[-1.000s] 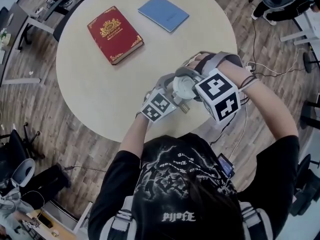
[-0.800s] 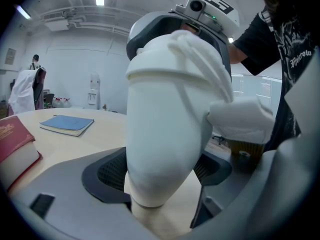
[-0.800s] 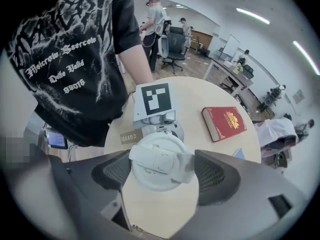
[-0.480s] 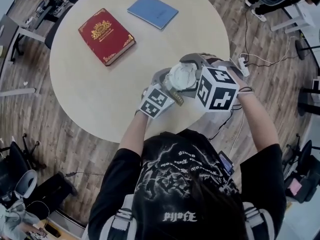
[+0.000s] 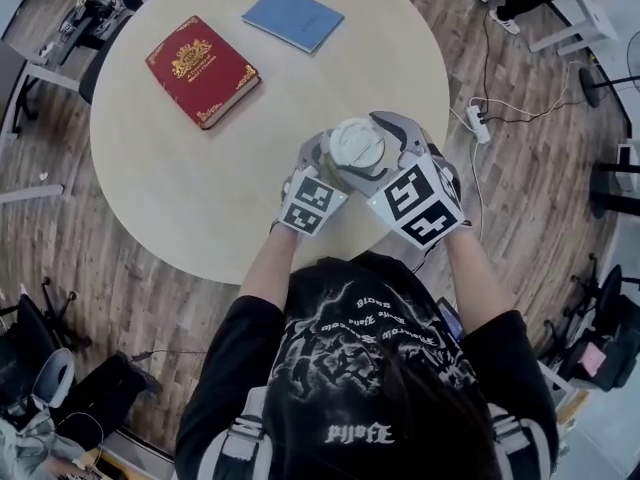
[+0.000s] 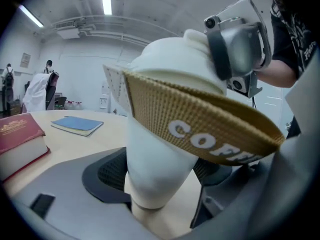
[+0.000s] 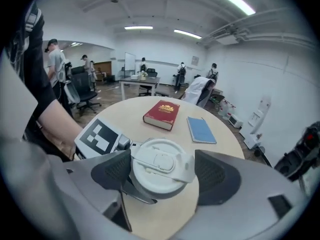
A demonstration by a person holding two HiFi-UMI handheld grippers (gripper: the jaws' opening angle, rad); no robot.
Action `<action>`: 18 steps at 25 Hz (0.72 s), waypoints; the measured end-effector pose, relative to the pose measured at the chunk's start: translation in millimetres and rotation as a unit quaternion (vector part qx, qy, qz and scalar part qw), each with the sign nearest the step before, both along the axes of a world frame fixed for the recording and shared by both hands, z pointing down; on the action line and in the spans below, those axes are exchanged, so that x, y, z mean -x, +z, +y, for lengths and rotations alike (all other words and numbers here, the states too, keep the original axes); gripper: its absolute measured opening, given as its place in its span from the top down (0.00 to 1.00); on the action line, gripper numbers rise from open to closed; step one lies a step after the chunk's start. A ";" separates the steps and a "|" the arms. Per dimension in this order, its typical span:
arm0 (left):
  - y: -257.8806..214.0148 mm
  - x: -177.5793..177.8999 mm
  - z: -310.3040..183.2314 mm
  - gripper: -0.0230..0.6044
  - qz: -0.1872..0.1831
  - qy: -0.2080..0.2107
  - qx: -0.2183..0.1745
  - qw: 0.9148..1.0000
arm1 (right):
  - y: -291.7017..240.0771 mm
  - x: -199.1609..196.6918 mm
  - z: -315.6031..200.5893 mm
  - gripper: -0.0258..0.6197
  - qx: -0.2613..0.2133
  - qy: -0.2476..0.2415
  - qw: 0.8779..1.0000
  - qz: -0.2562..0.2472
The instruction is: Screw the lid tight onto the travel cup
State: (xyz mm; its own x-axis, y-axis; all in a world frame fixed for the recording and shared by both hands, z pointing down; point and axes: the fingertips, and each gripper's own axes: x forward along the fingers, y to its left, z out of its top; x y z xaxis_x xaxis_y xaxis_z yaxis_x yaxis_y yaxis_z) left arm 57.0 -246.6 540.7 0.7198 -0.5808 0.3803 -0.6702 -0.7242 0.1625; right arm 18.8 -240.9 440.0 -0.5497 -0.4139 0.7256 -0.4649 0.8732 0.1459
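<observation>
A white travel cup (image 6: 160,159) with a tan woven strap (image 6: 200,129) stands tilted just above the round table (image 5: 180,188). My left gripper (image 6: 155,184) is shut on the cup's lower body, one dark pad on each side. The white flip lid (image 7: 159,160) sits on top of the cup. My right gripper (image 7: 164,173) reaches over it from the near side, both pads against the lid's rim. In the head view the lid (image 5: 356,146) shows between the left gripper (image 5: 335,163) and the right gripper (image 5: 378,148). The cup's body is hidden there.
A red hardcover book (image 5: 202,70) and a blue notebook (image 5: 293,18) lie on the far part of the table, away from the cup. The table edge runs close in front of the person. Cables and a power strip (image 5: 478,123) lie on the wood floor at right.
The right gripper has swung round the lid, its marker cube moving from the cup's right side to the near side. The left gripper has kept its hold on the cup.
</observation>
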 end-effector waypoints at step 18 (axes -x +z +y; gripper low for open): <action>0.3 0.4 -0.9 0.31 0.012 0.016 0.003 1.000 | -27.8 3.1 -10.0 0.28 0.006 0.104 0.975 -0.196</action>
State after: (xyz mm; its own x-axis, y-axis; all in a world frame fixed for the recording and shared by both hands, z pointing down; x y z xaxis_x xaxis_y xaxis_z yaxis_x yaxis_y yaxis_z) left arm 56.6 -247.5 540.9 0.7464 -0.5558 0.3659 -0.6431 -0.7439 0.1819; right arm 15.7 -250.9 412.2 -0.6901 -0.5394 0.4825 -0.6509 0.7540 -0.0880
